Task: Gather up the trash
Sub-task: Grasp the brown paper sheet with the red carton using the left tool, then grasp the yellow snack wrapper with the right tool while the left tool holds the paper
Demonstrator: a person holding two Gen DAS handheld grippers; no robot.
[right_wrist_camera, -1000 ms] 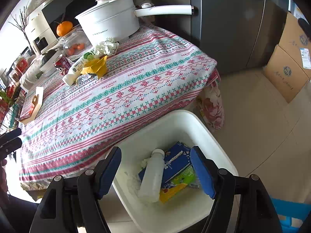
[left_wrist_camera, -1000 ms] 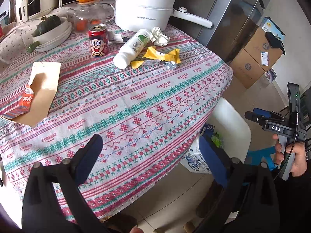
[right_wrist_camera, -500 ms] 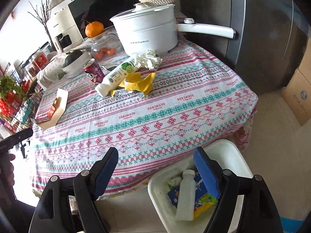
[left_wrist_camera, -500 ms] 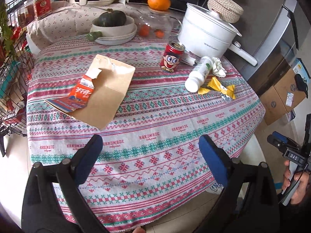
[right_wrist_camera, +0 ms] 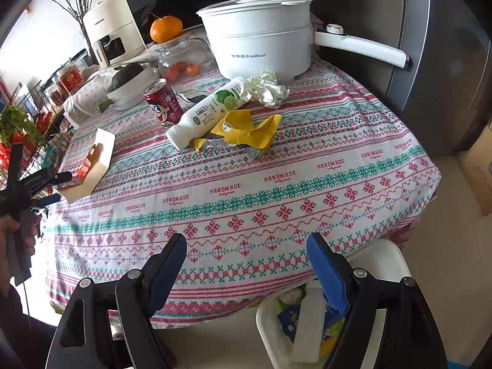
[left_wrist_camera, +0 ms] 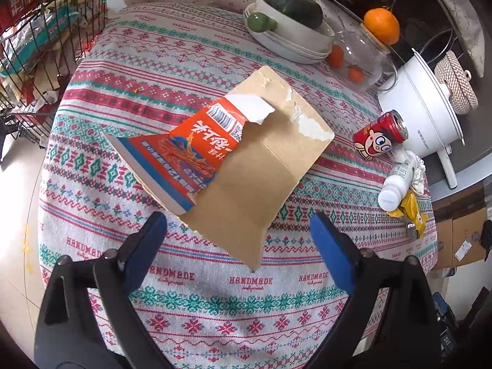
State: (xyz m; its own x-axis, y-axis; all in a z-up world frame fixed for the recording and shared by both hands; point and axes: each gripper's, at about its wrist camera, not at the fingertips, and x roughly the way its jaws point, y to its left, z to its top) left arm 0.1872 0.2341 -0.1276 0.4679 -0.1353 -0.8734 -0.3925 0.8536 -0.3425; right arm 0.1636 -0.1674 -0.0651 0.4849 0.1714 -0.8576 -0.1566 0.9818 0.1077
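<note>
A torn orange and brown cardboard box point(left_wrist_camera: 227, 160) lies flat on the patterned tablecloth. My left gripper point(left_wrist_camera: 238, 236) is open and empty, just short of its near edge; it also shows in the right wrist view point(right_wrist_camera: 53, 186). A red can point(right_wrist_camera: 163, 106), a white bottle point(right_wrist_camera: 206, 117), a yellow wrapper point(right_wrist_camera: 246, 130) and crumpled paper point(right_wrist_camera: 266, 89) lie near the pot. My right gripper point(right_wrist_camera: 246, 259) is open and empty over the table's front edge. The white trash bin point(right_wrist_camera: 270, 323) stands on the floor below it with trash inside.
A white electric pot point(right_wrist_camera: 261, 43) with a long handle, a glass jar point(right_wrist_camera: 181, 58) with an orange on top and a bowl with a squash point(left_wrist_camera: 292, 27) stand at the table's back. A wire rack point(left_wrist_camera: 33, 46) is at the left. Cardboard boxes point(left_wrist_camera: 461, 240) stand on the floor.
My left gripper has swung left from the bin side and closed in on the torn box. My right gripper has risen from over the bin to the table's front edge.
</note>
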